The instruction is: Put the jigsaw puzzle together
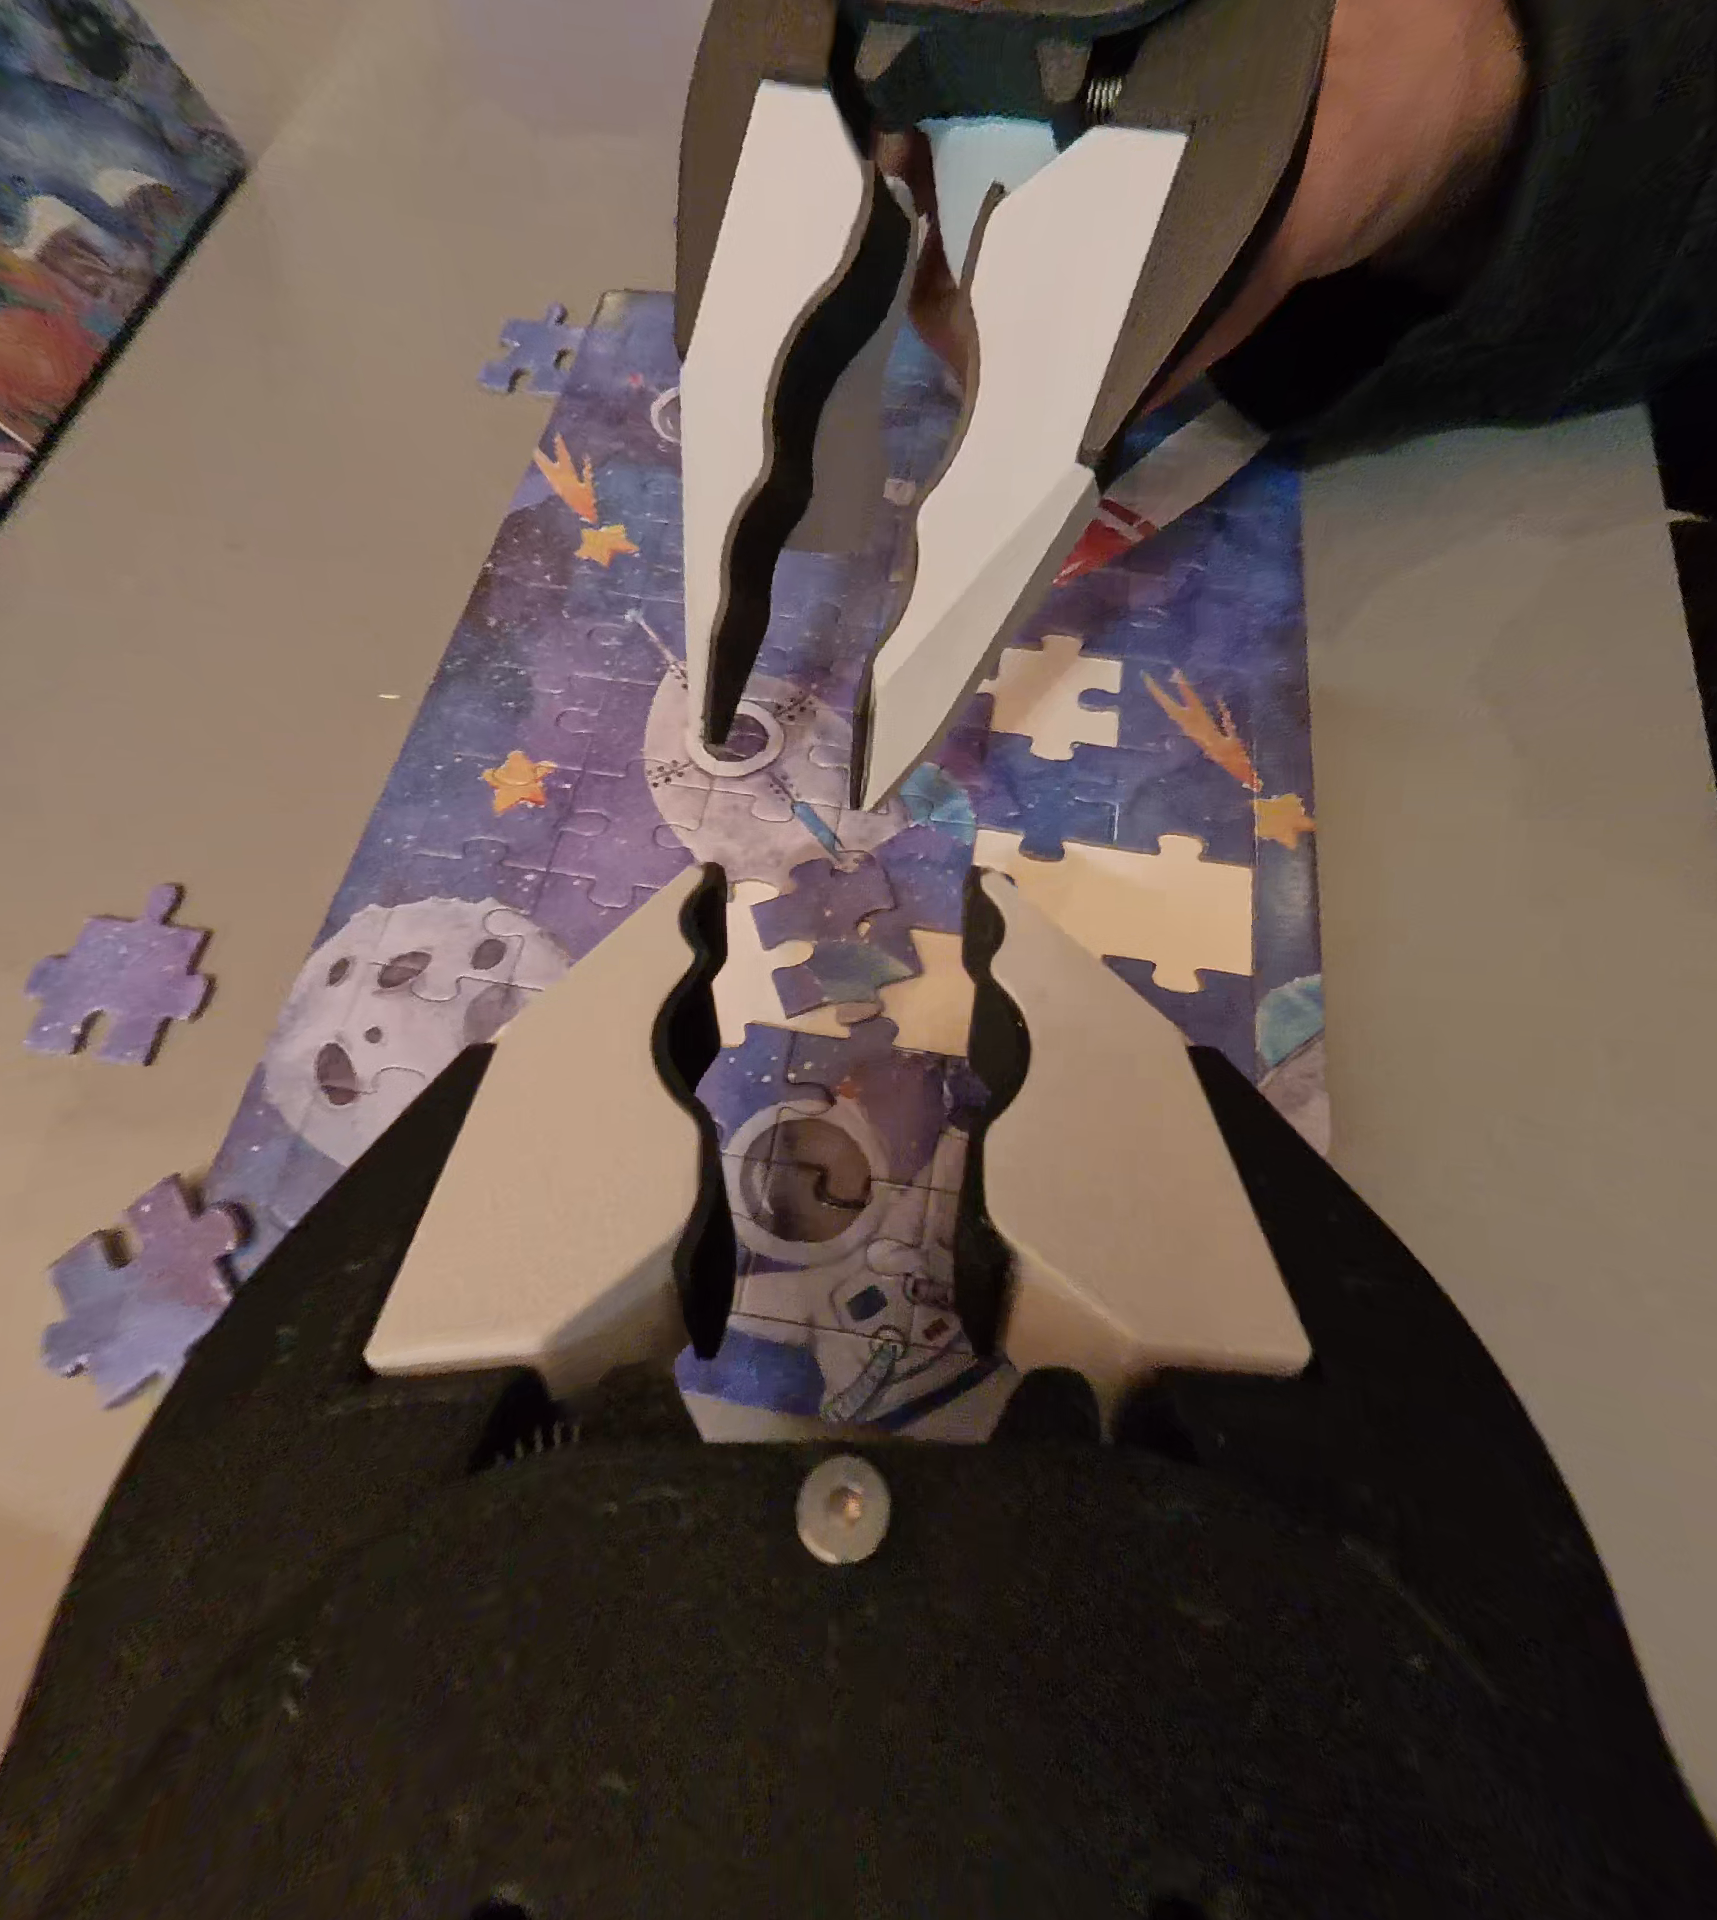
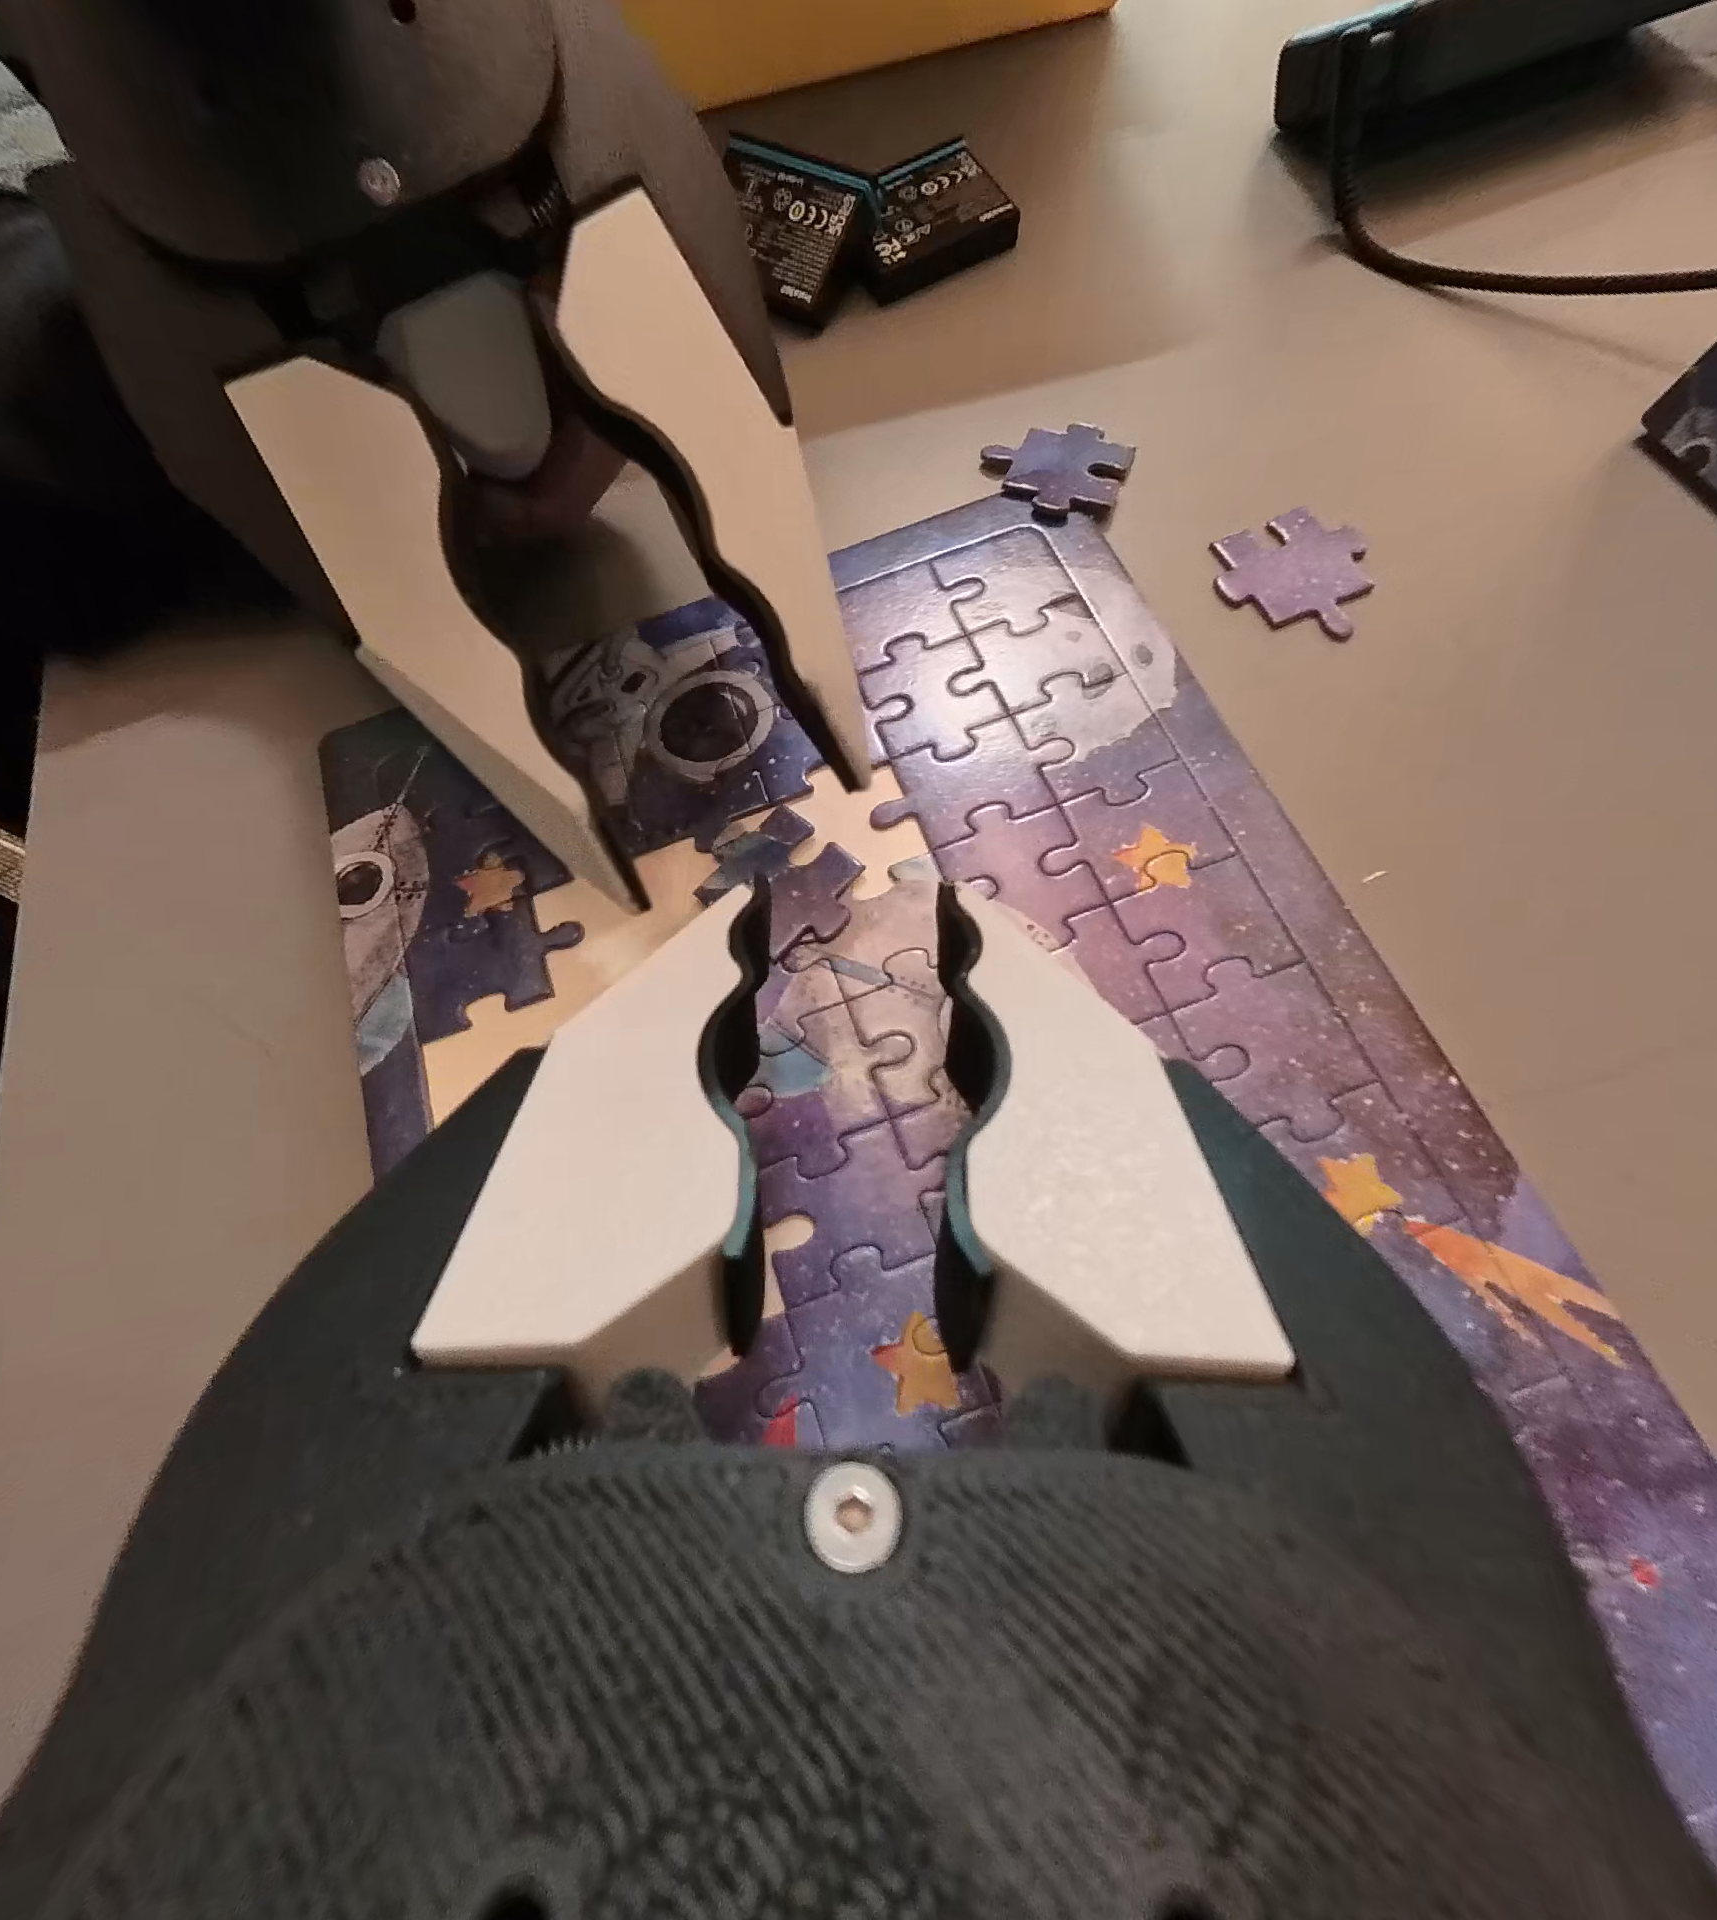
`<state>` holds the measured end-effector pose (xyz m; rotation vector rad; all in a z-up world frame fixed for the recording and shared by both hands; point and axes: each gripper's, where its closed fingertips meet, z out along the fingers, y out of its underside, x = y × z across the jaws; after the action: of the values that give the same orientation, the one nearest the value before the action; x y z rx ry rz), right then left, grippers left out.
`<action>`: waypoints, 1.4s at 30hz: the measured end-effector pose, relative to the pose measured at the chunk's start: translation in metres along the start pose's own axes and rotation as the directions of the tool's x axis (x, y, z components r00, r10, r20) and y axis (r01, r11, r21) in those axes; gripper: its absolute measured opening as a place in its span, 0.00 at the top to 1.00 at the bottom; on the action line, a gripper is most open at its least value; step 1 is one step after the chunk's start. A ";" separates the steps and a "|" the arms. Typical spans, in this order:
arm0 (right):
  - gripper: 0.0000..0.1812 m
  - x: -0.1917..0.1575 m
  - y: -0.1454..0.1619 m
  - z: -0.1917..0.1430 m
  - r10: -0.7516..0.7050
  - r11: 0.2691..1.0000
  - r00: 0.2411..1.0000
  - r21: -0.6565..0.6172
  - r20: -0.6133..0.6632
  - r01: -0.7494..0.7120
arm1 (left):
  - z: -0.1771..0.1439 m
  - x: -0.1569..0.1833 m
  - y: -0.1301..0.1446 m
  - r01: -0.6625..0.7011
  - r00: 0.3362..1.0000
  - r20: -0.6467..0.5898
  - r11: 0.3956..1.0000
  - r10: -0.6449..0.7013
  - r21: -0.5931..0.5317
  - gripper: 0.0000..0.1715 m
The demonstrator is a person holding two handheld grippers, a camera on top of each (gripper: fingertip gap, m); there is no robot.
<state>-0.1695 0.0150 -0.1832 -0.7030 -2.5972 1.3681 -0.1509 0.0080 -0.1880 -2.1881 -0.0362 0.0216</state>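
The left gripper (image 1: pixel 843 883), a black printed body with pale wedge-shaped fingers, fills the foreground of its own view. Its jaws stand apart with nothing between them. Just beyond its fingertips, a little to the right of their centre line, lies the loose purple-and-blue cardboard puzzle piece (image 1: pixel 833 940). It rests askew in the pale gap of the flat space-themed jigsaw (image 1: pixel 480 748), partly over the neighbouring pieces and not seated.

The right gripper (image 1: pixel 786 774), of the same build, comes in from the far side, tips down on or just above the assembled picture beyond the piece. Its jaws are also parted and empty. From its own view, the piece (image 2: pixel 812 883) lies straight ahead at its left fingertip, so both pairs of tongs face each other across it, and I'd judge them about equally near.

The piece looks turned out of line with the hole, its tabs running diagonally rather than square to the puzzle's rows. I'd say the coming move hinges on that twist: it needs rotating, then pressing flat. A second gap (image 1: pixel 1155 914) shows to the right. Three spare purple pieces (image 1: pixel 121 977) lie off on the grey table (image 1: pixel 314 623).
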 end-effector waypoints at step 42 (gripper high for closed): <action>0.84 0.008 0.003 -0.003 -0.001 1.000 1.000 -0.005 -0.029 0.000 | 0.000 -0.019 0.020 0.081 0.986 0.154 0.990 -0.064 -0.111 0.83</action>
<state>-0.1742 0.0221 -0.1851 -0.7175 -2.5785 1.3417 -0.1692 -0.0041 -0.2045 -2.2971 -0.2071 0.1460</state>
